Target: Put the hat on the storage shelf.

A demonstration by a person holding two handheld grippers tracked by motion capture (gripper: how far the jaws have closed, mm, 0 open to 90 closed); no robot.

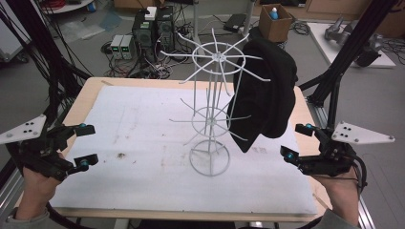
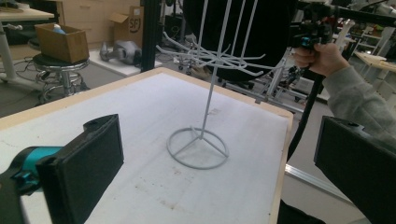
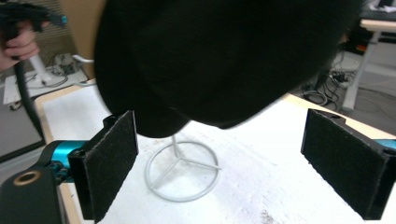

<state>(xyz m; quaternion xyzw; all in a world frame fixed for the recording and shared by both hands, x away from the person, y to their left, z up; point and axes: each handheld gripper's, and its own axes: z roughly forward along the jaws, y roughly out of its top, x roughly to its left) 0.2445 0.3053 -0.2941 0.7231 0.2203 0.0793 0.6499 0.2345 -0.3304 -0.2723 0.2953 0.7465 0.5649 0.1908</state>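
Left gripper (image 2: 219, 168) jaws spread wide, nothing between pads (image 2: 88, 163). White wire rack (image 2: 205, 112) upright on white mat (image 2: 140, 121), ring base flat. Black hat (image 2: 243, 32) hung on upper prongs. Right hand (image 2: 322, 58) with right gripper (image 2: 306, 35) just beside hat.

Dim, even overhead room light with faint shadows on the white pad (image 1: 143, 143); the black hat (image 3: 224, 56) shows no detail, and near jaws are soft.
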